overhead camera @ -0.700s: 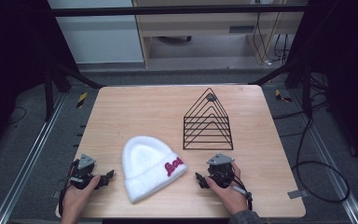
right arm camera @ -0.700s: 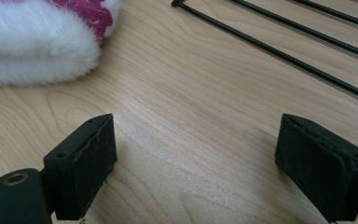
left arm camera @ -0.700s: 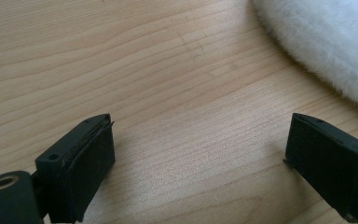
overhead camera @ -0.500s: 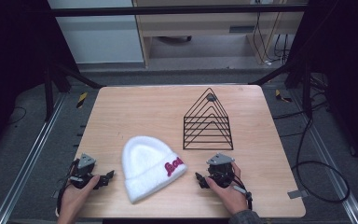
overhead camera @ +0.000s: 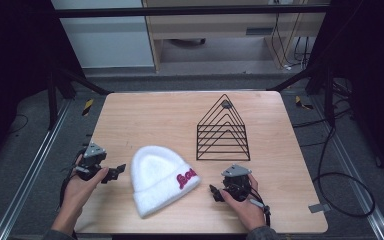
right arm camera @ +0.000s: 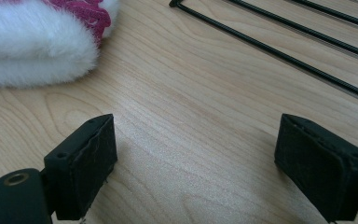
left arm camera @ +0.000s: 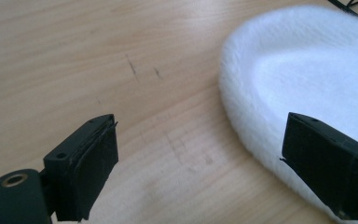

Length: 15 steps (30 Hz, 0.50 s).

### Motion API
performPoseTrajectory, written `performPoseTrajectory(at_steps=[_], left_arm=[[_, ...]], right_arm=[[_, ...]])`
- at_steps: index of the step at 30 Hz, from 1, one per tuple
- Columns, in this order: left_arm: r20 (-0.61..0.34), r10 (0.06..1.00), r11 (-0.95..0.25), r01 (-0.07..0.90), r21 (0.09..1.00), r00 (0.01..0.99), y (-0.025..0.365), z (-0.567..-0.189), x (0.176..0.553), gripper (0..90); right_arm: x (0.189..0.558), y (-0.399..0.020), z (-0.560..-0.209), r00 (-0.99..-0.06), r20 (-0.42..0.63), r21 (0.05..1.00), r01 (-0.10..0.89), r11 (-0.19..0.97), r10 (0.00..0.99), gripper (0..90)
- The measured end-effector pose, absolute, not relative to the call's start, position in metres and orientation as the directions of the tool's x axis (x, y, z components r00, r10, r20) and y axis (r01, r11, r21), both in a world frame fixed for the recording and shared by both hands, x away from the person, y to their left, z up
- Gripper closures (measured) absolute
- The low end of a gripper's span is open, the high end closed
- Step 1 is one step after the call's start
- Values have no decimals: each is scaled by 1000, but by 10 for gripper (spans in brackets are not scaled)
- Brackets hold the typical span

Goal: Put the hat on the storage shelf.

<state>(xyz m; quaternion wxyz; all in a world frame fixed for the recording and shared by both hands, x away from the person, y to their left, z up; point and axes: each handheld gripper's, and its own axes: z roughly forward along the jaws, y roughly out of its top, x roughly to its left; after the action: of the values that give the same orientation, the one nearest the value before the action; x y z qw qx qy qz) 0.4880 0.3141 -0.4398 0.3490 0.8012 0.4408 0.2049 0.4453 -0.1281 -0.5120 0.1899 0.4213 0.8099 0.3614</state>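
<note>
A fluffy white beanie [overhead camera: 159, 176] with red lettering on its cuff lies flat near the front middle of the wooden table [overhead camera: 155, 115]. My left gripper [overhead camera: 118, 172] rests low on the table just left of the hat, open and empty; in the left gripper view the beanie [left arm camera: 303, 79] lies right beside the right jaw. My right gripper [overhead camera: 215, 192] sits to the hat's right, also open with bare wood between its jaws. In the right gripper view the beanie's cuff [right arm camera: 37, 42] is at the upper left.
A black wire rack [overhead camera: 223, 130] shaped like nested triangles stands behind the right gripper; its base wires [right arm camera: 279, 46] run across the right gripper view. Dark floor, metal rails and cables surround the table.
</note>
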Motion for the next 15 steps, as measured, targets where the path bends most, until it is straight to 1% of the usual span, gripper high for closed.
performPoseTrajectory(at_steps=[7, 10, 15], left_arm=[[55, 828, -424, 558, 714, 558, 294, -424, 507, 104], [71, 822, -446, 560, 699, 565, 286, -421, 513, 109], [84, 816, -458, 550, 698, 572, 274, -420, 520, 117]], right_arm=[[445, -127, -512, -562, -5, 745, 549, 378, 827, 129], [444, -127, -512, -561, -6, 745, 549, 378, 827, 129], [444, -127, -512, -561, -6, 745, 549, 378, 828, 129]])
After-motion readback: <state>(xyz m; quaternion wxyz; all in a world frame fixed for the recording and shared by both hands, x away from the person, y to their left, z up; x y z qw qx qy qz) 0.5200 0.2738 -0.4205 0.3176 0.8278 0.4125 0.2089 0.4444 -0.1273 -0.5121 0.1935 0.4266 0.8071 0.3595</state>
